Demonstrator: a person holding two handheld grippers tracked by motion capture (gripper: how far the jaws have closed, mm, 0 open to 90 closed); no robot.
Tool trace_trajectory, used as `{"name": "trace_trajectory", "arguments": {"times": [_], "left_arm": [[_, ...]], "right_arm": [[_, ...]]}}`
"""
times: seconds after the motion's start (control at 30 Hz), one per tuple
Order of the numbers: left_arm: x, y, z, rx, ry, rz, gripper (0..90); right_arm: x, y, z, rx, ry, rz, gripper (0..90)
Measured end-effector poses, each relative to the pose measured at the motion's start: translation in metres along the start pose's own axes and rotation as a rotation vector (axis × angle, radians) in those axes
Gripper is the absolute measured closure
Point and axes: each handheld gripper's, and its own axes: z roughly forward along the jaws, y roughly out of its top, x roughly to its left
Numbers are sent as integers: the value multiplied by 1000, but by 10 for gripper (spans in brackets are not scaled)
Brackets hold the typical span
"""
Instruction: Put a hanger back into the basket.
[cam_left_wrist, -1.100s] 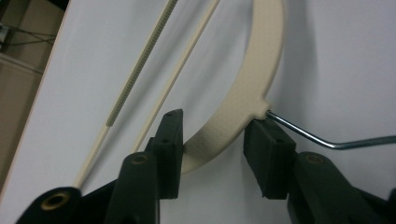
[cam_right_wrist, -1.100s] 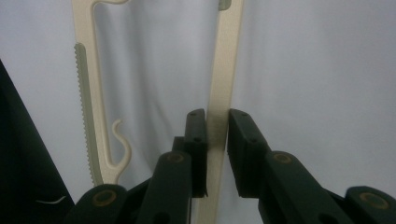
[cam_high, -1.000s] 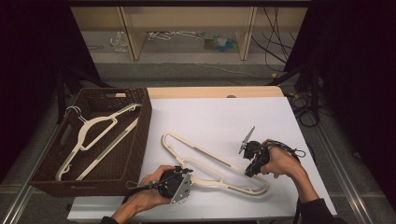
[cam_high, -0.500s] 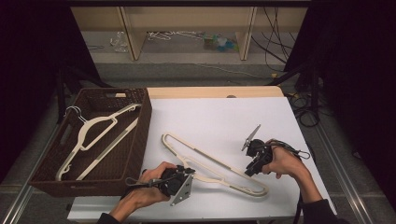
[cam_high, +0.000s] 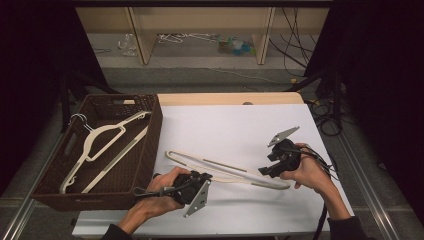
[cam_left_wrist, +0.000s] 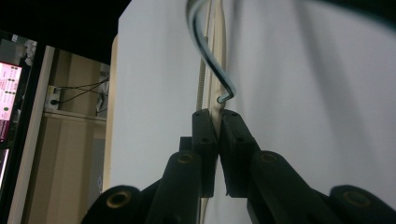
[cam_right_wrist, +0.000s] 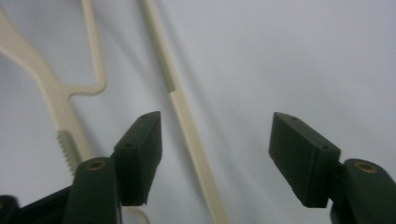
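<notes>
The hanger (cam_high: 227, 169) lies across the near middle of the white tabletop (cam_high: 235, 125), running from its looped end on the left to its far tip on the right, near my right hand. My left tool (cam_left_wrist: 217, 122) is clamped on it: in the left gripper view the two black jaws have just been closing and now meet on the cream stem, just below the metal hook (cam_left_wrist: 219, 79). In the high view that same left tool (cam_high: 202, 181) sits at the near side of the hanger, roughly at its middle.

My right tool (cam_right_wrist: 215, 154) stands wide. Its jaws have just been opening, and in the right gripper view one cream bar of the hanger (cam_right_wrist: 187, 135) runs through the gap with neither pad touching it. In the high view the right tool (cam_high: 265, 170) is just beside the hanger's right end.

To the left stands the brown basket (cam_high: 155, 135), touching the tabletop's left edge. Two hangers (cam_high: 107, 145) already lie inside it.

Assessment: the work appears to be moving hangers into the basket. Two are in. The third is gripped by the left tool and released by the right. I judge it barely lifted, if at all. Carrying it left and setting it in the basket remains.
</notes>
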Motion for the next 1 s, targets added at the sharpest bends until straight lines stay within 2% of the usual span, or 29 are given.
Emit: {"name": "trace_trajectory", "arguments": {"times": [0.03, 0.07, 0.1, 0.13, 0.17, 0.2, 0.23, 0.27, 0.3, 0.37, 0.43, 0.5, 0.53, 0.63, 0.73, 0.83, 0.93, 1.0], "left_arm": [[2, 0, -2, -5, 11, -23, 852], [4, -1, -7, 15, 22, -42, 855], [6, -2, -8, 9, 29, -54, 858], [8, -2, -10, 11, 32, -61, 858], [10, -3, -11, 6, 35, -79, 858], [13, -4, -13, 1, 37, -96, 858], [14, -5, -14, 0, 34, -108, 858], [16, -6, -16, -2, 38, -121, 858], [18, -6, -17, 0, 44, -126, 859], [20, -6, -20, 2, 36, -139, 859], [22, -6, -21, 4, 33, -153, 859], [23, -6, -21, -2, 27, -186, 859], [24, -6, -22, 5, 22, -191, 858], [28, -7, -27, 31, 19, -214, 858], [33, -9, -32, 43, 16, -254, 858], [36, -10, -35, 45, 19, -293, 856], [38, -10, -37, 24, 29, -354, 856], [41, -11, -38, 27, 32, -370, 855]], "right_arm": [[-1, 0, -2, -48, -27, 18, 333], [-1, 1, -6, -73, -46, 39, 321], [-4, 1, -11, -94, -71, 20, 305], [-4, 2, -14, -104, -85, 37, 292], [-4, 2, -17, -125, -94, 44, 285], [-5, 3, -19, -166, -97, 29, 279], [-3, 4, -26, -160, -104, 73, 274], [-3, 4, -28, -177, -110, 72, 271], [-6, 5, -32, -228, -131, 77, 263], [-9, 5, -37, -253, -140, 88, 258], [-12, 5, -44, -304, -159, 103, 258], [-15, 5, -51, -334, -176, 122, 257], [-17, 4, -53, -353, -191, 117, 254], [-21, 0, -58, -380, -219, 146, 249], [-21, -2, -62, -403, -227, 174, 244], [-19, -3, -65, -439, -236, 172, 243], [-17, -4, -70, -472, -255, 178, 239], [-15, -5, -72, -491, -259, 171, 218]]}}
